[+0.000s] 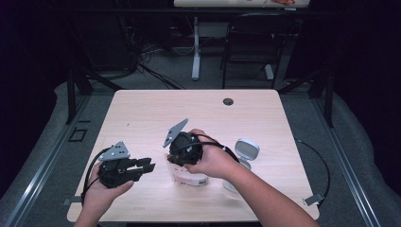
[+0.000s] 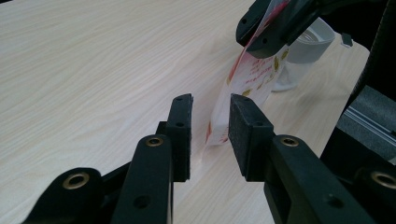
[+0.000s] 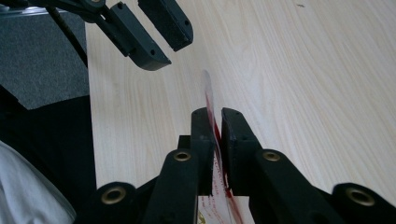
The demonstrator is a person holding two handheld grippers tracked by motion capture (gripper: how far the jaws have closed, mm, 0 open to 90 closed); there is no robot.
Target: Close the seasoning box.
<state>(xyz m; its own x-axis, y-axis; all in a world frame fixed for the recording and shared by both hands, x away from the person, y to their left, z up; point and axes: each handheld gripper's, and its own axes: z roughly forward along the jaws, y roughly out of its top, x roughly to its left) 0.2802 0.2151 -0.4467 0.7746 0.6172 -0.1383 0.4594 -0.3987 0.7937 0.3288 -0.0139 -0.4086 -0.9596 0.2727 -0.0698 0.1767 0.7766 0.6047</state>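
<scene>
Dark curtains and a tangle of cables close off the back of the room, and at the centre of the high view sits a pale wooden table (image 1: 142, 113) with a person's forearms coming in from the bottom edge. Just right of the middle, the right gripper (image 3: 215, 122) has its jaws pressed together on a thin printed plastic pouch (image 2: 247, 74), white with red lettering and small gold marks; in the right gripper view the film runs edge-on between the pads and pokes out beyond them. From the left gripper view the pouch hangs down out of that clamp at the upper right, its lower end near the tabletop. The left gripper (image 2: 210, 128), at lower left in the high view, has its jaws apart, with the bottom corner of the pouch lying in the gap beyond the pads, not yet touched as far as I can see. I judge the pouch light, limp and rather slick, so it will bend and swing when tugged; a firm pinch on its flat lower edge looks the safest hold. Behind it, to the right, stands a clear container with a white lid (image 1: 247, 150).
</scene>
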